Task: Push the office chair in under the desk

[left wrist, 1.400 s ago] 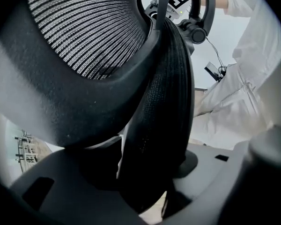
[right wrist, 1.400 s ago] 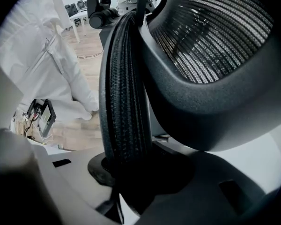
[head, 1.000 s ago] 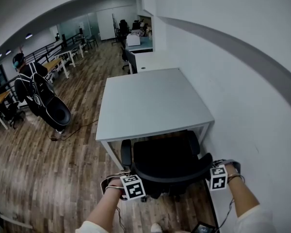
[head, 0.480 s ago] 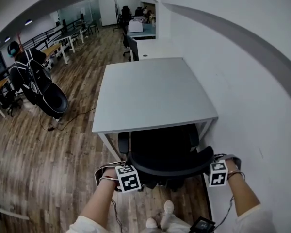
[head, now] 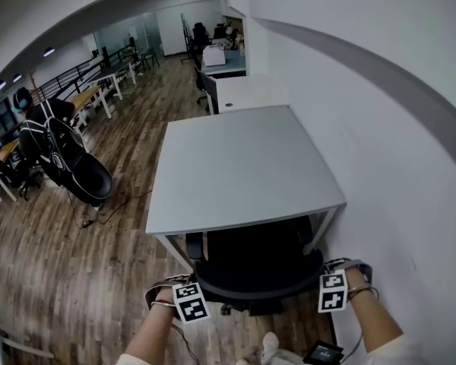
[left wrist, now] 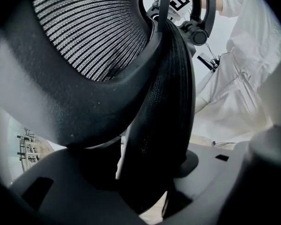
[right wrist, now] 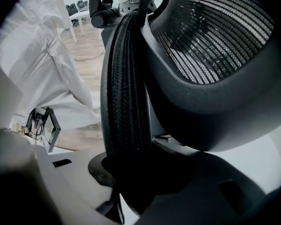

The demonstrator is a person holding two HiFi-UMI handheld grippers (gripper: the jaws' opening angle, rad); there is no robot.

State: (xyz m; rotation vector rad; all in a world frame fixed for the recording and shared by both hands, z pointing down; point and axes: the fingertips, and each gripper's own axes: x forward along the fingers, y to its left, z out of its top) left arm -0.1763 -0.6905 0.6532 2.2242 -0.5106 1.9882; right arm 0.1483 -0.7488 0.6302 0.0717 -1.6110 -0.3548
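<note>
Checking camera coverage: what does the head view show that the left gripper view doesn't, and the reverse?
Head view only: the desk, a second person, and the left hand-held gripper from outside. Left gripper view only: the backrest mesh close up, its rim gripped between that gripper's jaws. Both: the chair and the right hand-held gripper.

chair back [left wrist: 98, 36]: black woven mesh, matt | desk [head: 239, 166]: smooth, perhaps laminate | floor [head: 76, 280]: wood planks
</note>
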